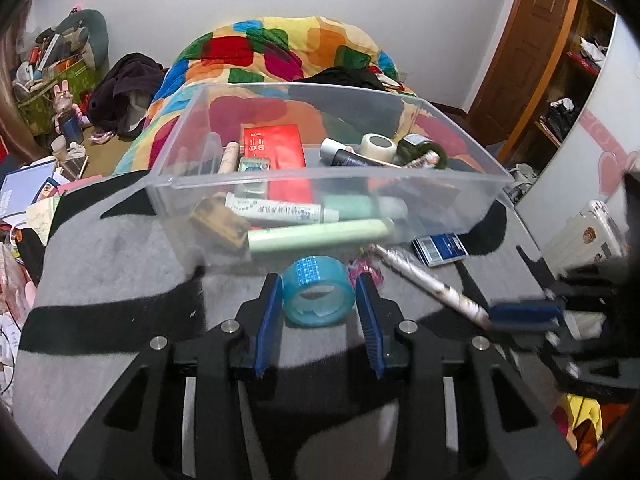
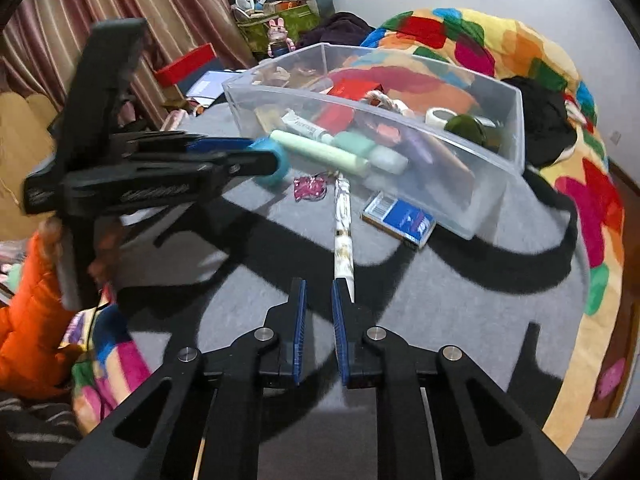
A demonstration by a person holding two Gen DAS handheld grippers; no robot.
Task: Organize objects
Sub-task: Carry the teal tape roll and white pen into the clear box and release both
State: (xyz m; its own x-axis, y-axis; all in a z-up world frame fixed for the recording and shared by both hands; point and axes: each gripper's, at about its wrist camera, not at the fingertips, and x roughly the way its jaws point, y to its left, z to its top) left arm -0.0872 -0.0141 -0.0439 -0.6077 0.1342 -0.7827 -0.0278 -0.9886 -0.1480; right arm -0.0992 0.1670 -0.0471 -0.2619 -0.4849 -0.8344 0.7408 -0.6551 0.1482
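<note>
A blue tape roll [image 1: 318, 294] lies on the grey blanket in front of a clear plastic bin [image 1: 320, 178]. My left gripper [image 1: 318, 278] is shut on it, one blue pad against each side; the right wrist view shows the roll [image 2: 276, 168] at the left gripper's [image 2: 272, 156] tips. A white patterned pen [image 2: 344, 216] lies on the blanket with its near end at the right finger [image 2: 340, 304] of my right gripper [image 2: 319, 282]. Its jaws are shut down to a narrow slit, with only blanket showing between the pads. The left wrist view shows the pen's [image 1: 420, 276] end touching the right gripper's [image 1: 496, 314] tip.
The bin holds tubes, a red box, a tape roll and a green jar. A blue card box [image 2: 400, 220] and a pink wrapper [image 2: 308, 188] lie on the blanket [image 2: 460, 300] beside the pen. A colourful quilt [image 2: 500, 40] rises behind the bin. Clutter lines the left wall.
</note>
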